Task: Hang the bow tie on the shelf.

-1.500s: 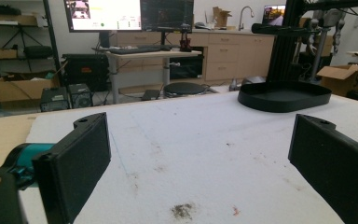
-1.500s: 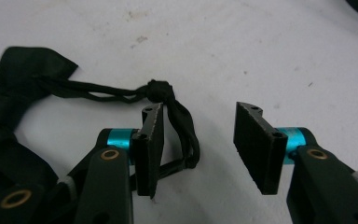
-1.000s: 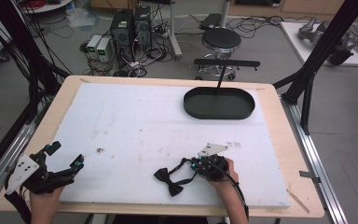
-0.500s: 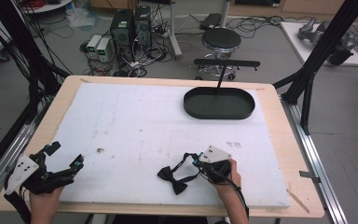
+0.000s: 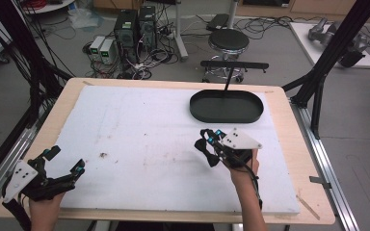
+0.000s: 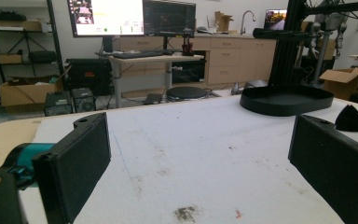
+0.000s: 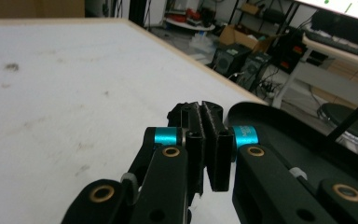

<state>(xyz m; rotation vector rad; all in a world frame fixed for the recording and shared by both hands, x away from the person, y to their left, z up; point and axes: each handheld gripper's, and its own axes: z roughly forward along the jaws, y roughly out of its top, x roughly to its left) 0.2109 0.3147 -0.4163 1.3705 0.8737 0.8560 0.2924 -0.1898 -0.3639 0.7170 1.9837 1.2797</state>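
So right now my right gripper [image 5: 211, 144] has its jaws pressed together on a black bow tie [image 5: 203, 150], which is off the white mat [image 5: 139, 139] and hanging in the air a little short of the black oval tray [image 5: 226, 107]. Main worry: from the right gripper view the pinch looks like it's on a thin bit of fabric or strap, so the floppy bow tie could slide out if I swing fast, or dangle low enough to snag the tray's near rim. The black stand [image 5: 232, 67] behind the tray could catch it too if I overshoot. Room-wise I'm fine, the mat between the bow tie and the tray is bare, and the table edge [image 5: 289, 139] on the right sits well apart. Left gripper [image 5: 62, 166] is spread wide, holding nothing, parked near the front left corner.
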